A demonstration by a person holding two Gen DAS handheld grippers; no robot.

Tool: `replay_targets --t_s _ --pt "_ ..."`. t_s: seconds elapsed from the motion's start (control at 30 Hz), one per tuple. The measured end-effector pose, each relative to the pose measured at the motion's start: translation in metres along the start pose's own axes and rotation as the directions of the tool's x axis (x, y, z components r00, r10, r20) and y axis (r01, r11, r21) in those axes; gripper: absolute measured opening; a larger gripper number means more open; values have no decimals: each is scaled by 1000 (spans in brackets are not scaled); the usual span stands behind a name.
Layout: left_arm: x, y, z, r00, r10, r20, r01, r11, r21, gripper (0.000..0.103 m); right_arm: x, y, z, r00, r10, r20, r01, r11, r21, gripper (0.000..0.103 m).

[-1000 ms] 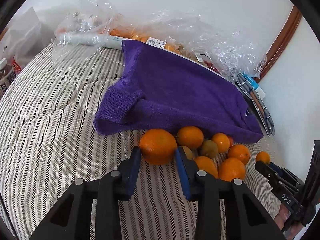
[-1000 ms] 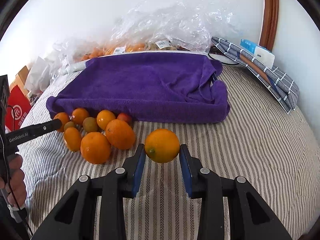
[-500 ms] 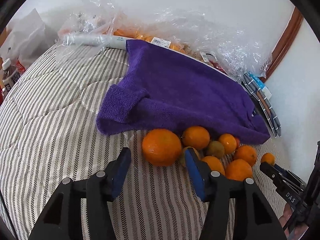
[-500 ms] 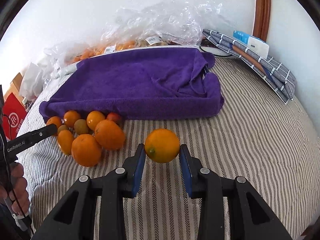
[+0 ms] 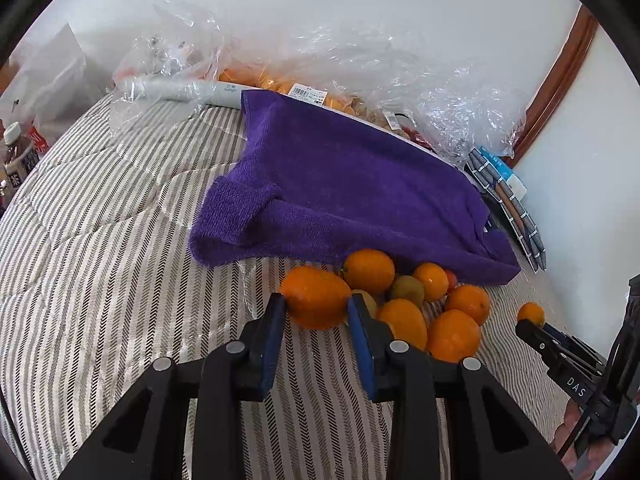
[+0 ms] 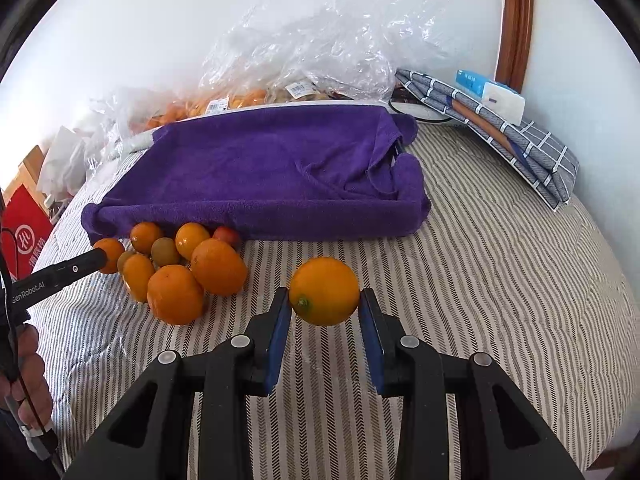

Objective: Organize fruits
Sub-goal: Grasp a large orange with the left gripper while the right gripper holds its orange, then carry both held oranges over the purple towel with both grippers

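A pile of oranges with a few small green and red fruits lies on the striped bedcover by the near edge of a purple towel. My left gripper is shut on the large orange at the pile's left end. My right gripper is shut on a yellow-orange fruit, held above the bedcover to the right of the pile. The towel covers a flat tray-like shape.
Clear plastic bags with more fruit lie behind the towel by the wall. A folded checked cloth with small boxes lies at the right. A bottle and a red bag stand at the left bed edge.
My left gripper opened wide half a second ago and has now closed on the large orange. My right gripper keeps its fruit and has shifted slightly.
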State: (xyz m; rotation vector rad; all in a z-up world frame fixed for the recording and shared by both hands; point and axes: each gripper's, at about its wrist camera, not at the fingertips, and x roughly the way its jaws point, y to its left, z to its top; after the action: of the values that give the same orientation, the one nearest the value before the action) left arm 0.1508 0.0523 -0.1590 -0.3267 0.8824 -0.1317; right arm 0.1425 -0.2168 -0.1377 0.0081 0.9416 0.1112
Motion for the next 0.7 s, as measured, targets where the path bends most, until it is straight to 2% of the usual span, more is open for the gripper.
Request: replay_targets --t_s 0.13,0.27,0.5,0.7 --pt "-8 -4 2 1000 -3 11 3 1000 16 26 -8 -2 2 1000 0 16 0 1000 1 34" --pt "-2 0 1 1000 23 -6 -23 1000 2 26 -11 1 3 1000 5 23 -4 1000 -11 34" --pt "-2 21 -3 999 -32 -36 28 996 -84 43 -11 6 1 1000 14 16 -14 1000 -25 34" --pt "8 21 -4 994 -68 -80 60 994 -96 50 -13 9 0 999 36 26 -35 999 -33 34"
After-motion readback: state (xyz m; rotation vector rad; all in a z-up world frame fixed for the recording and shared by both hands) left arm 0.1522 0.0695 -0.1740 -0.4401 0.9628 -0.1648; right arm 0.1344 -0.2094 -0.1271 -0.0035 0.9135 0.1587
